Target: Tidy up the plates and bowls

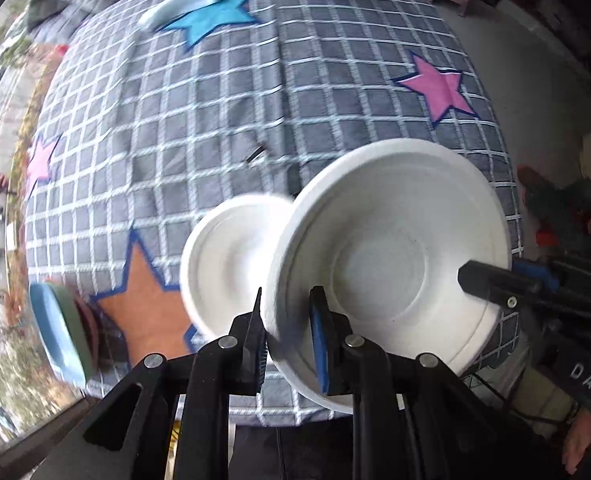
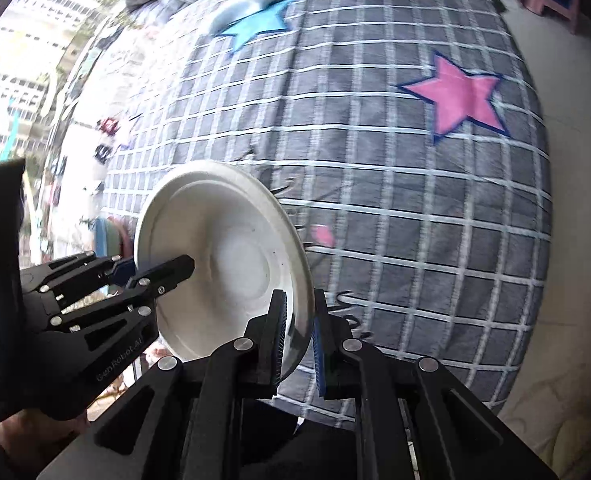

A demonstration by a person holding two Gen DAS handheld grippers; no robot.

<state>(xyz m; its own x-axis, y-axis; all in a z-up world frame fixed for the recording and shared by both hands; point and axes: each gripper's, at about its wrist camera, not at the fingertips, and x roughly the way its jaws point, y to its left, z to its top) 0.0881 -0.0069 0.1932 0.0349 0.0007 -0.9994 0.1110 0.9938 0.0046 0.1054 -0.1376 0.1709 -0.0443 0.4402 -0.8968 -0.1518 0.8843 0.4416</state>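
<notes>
**Above the checked cloth, one paper bowl held by two grippers**

Over the table with the grey checked cloth (image 1: 215,112) and its sewn stars, a large white bowl (image 1: 387,264) of pressed paper pulp hangs in the air, tilted on its side. Both grippers hold it by the rim. A second white dish (image 1: 223,256), smaller in the left wrist view, sits just beside and behind the bowl; I cannot tell if it rests on the cloth or is carried.

I judge that the bowl is very light, a little stiff at the rolled rim, and easy to dent or fold at the thin wall. Its dry, matte surface should not slip much. The rim is the best place to take it, with soft pressure only.

The left gripper (image 1: 287,320) has its fingers clamped on the near rim, one pad inside and one outside. The right gripper (image 2: 299,320) is also closed on the rim, at the opposite side.
</notes>
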